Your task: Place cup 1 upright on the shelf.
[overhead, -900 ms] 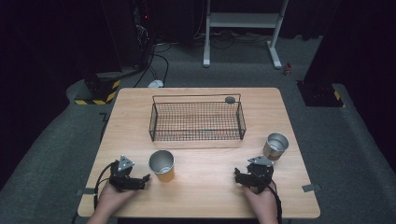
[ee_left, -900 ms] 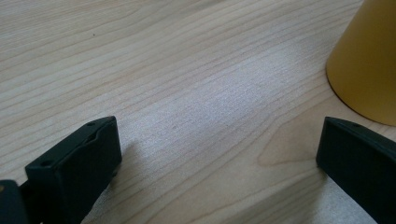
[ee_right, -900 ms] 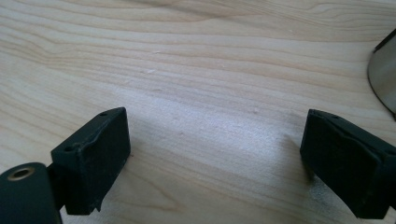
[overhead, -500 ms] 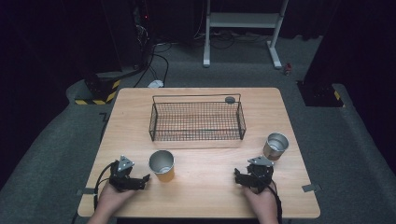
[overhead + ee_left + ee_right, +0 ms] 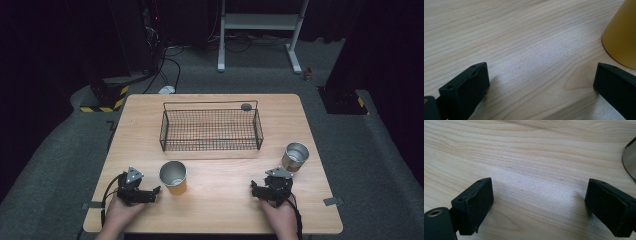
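Both grippers sit low on the wooden table (image 5: 220, 210), near its front edge, each held by a hand coming in from the person's side. The left gripper (image 5: 150, 192) has its jaws spread wide with nothing between them but bare wood; in the left gripper view the gap (image 5: 541, 82) is broad, and the yellow cup (image 5: 621, 37) stands just ahead of the jaw on that view's right side, close to it but not touching. From the high view that cup (image 5: 173, 177) is upright, with a metal inside, just beyond and to the inner side of the left gripper's tips. The right gripper (image 5: 256, 190) is likewise wide open and empty, jaws resting close to the tabletop; in the right gripper view (image 5: 539, 202) a curved edge of the silver cup (image 5: 630, 157) shows past the jaw on that view's right. Seen from the high view, the silver cup (image 5: 295, 156) stands upright just beyond the right gripper, on its outer side. Farther off from both tools, the black wire basket (image 5: 210, 129) sits mid-table, a small dark round thing (image 5: 246, 106) at its far rim.
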